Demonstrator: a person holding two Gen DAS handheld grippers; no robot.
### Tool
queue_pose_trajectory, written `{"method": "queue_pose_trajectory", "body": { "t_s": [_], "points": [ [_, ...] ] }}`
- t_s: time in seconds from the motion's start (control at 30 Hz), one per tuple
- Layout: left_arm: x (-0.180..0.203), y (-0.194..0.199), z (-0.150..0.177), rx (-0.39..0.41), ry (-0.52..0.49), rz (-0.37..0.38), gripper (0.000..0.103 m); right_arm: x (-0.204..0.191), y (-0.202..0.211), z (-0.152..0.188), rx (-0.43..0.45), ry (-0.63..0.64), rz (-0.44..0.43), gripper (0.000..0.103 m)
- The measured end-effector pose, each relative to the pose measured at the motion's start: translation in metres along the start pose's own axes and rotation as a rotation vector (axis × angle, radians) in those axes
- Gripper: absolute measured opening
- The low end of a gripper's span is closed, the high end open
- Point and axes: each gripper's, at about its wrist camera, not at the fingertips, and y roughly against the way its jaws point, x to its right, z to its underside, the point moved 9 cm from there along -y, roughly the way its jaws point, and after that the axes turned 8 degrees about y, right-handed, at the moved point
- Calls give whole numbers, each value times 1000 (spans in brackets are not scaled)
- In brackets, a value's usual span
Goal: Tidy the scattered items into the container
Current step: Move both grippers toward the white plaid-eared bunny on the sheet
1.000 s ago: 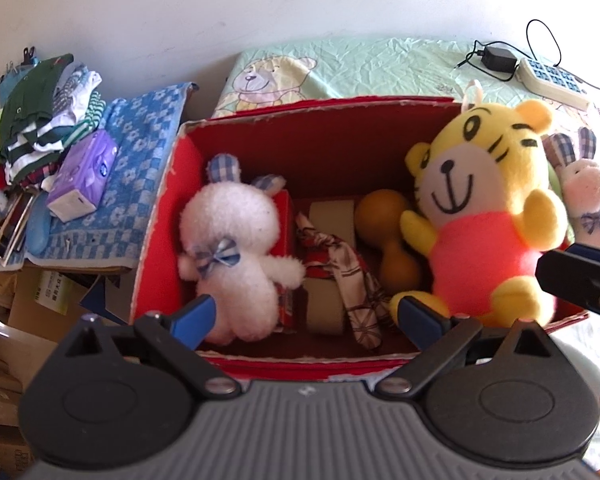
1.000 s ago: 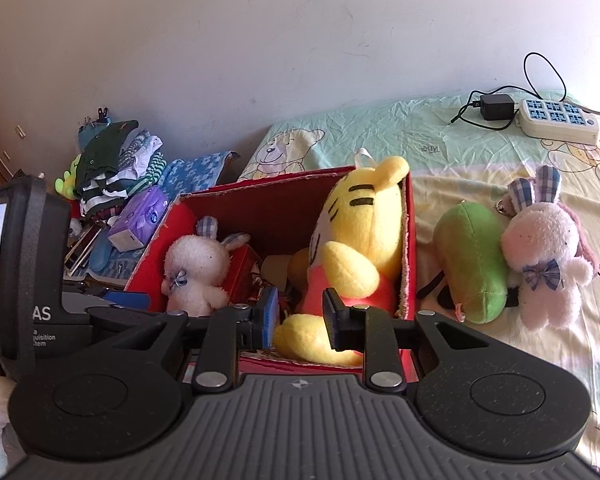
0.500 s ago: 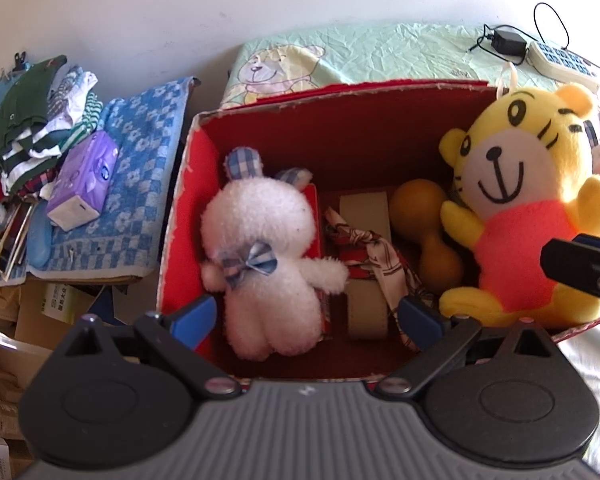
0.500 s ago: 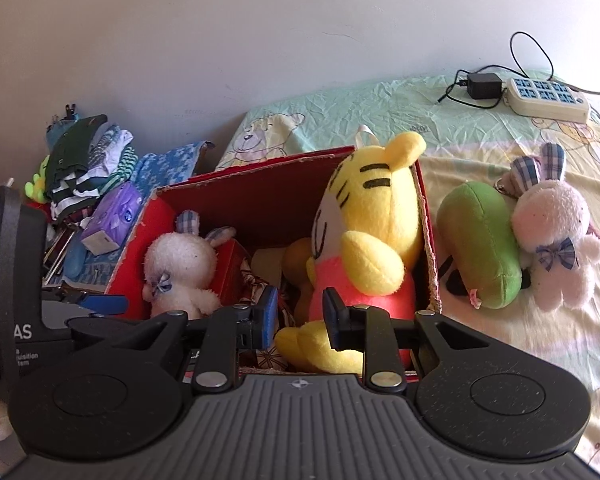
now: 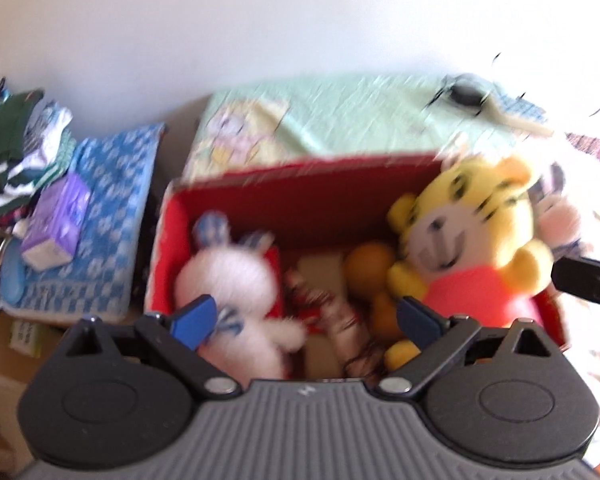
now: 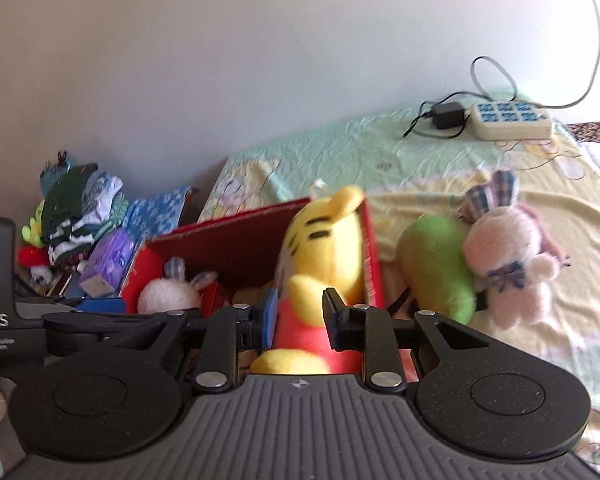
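Observation:
The red box holds a white rabbit plush, an orange toy, a plaid cloth and a yellow tiger plush at its right end. My left gripper hangs open over the box's near side, nothing between its blue pads. My right gripper points at the tiger with its jaws a narrow gap apart; the tiger's red body shows through the gap and no pad visibly presses on it. On the bed right of the box lie a green plush and a pale pink rabbit.
A power strip with a black adapter and cables lies at the bed's far end. Left of the box are a blue checked towel, a purple tissue pack and a pile of clothes. A white wall stands behind.
Both cameras have tilted up and pulled back, so the box sits lower and smaller, with motion blur. The right finger's tip no longer overlaps the tiger. The toys have kept their places.

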Motion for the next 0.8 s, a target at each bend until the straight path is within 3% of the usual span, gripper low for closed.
{"method": "queue_pose_trajectory", "body": {
  "t_s": [0.2,0.37,0.47,0.53,0.57,0.8],
  "points": [
    [63,24,-17,98,-77,168,98,70,14,-1,21,-90,114,26],
    [134,24,-13,88,-113,320,98,132,12,11,-25,-173,135,27],
    [172,10,-4,36,-106,339,97,160,7,16,-54,-185,116,28],
    [194,-1,2,2,-99,337,97,178,5,15,-61,-191,91,40],
    [203,-7,5,-9,-97,332,97,187,4,14,-63,-191,83,42],
    [257,-57,32,-94,-49,312,97,233,-16,10,-115,-191,-33,42]
  ]
}}
